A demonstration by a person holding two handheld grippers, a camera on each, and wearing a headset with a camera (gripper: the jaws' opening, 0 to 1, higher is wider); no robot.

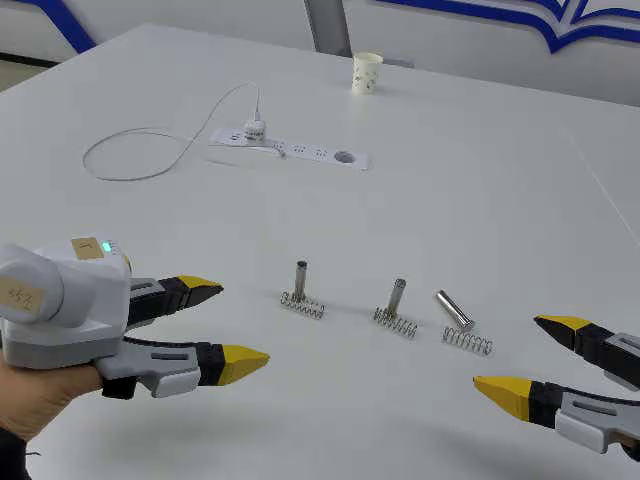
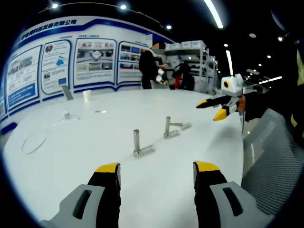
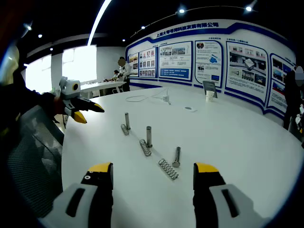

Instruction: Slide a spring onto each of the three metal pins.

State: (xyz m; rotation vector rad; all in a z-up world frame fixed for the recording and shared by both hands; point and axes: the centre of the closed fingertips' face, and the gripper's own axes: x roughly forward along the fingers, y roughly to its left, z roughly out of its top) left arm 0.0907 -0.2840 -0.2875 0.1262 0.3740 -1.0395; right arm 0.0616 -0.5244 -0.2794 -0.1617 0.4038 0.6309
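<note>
Three metal pins are on the white table. The left pin (image 1: 300,279) and middle pin (image 1: 397,295) stand upright; the right pin (image 1: 454,310) lies on its side. A loose spring lies by each: left spring (image 1: 302,304), middle spring (image 1: 395,322), right spring (image 1: 467,341). My left gripper (image 1: 243,322) hovers open to the left of the row, nothing between its jaws. My right gripper (image 1: 506,350) is open at the right, near the lying pin. In the left gripper view the nearest pin (image 2: 136,141) and spring (image 2: 145,151) lie ahead; in the right gripper view the lying pin (image 3: 177,156) and spring (image 3: 168,169) are closest.
A white power strip (image 1: 290,152) with a plugged charger and looped cable (image 1: 140,150) lies further back. A paper cup (image 1: 367,73) stands at the far edge. A mesh chair (image 2: 273,156) sits beside the table. People stand in the background by the wall posters.
</note>
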